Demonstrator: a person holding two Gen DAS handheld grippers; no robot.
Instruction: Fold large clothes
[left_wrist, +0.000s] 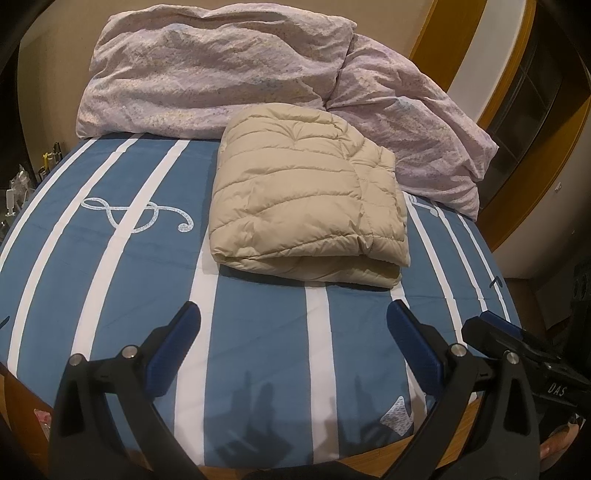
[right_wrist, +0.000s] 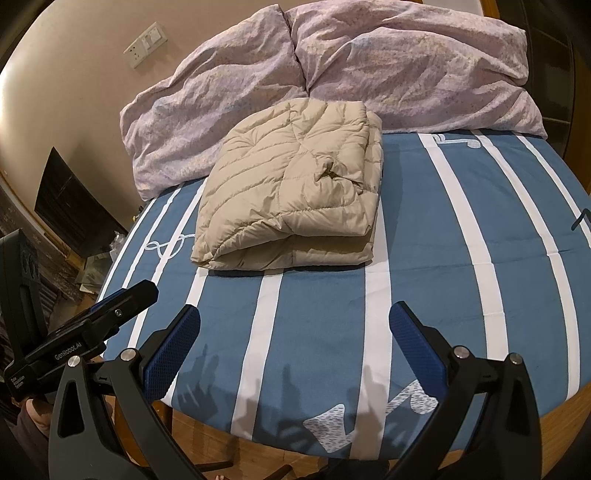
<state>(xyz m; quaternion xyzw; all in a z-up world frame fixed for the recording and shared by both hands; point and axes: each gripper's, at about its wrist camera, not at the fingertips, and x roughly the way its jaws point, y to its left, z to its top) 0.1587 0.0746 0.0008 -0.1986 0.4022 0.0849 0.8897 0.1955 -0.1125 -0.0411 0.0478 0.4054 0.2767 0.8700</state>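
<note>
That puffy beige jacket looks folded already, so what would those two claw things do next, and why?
Probably nothing more than drawing back. The beige jacket already lies as a compact folded bundle on the striped bedsheet. The left gripper and right gripper both hover short of it, jaws spread and empty. If anything, I would press lightly on the bundle's puffy near edge, which bulges a little.

A beige quilted down jacket (left_wrist: 303, 195) is found folded into a compact, thick bundle, laid flat on the bed (left_wrist: 258, 332), folded edge facing the cameras.
</note>
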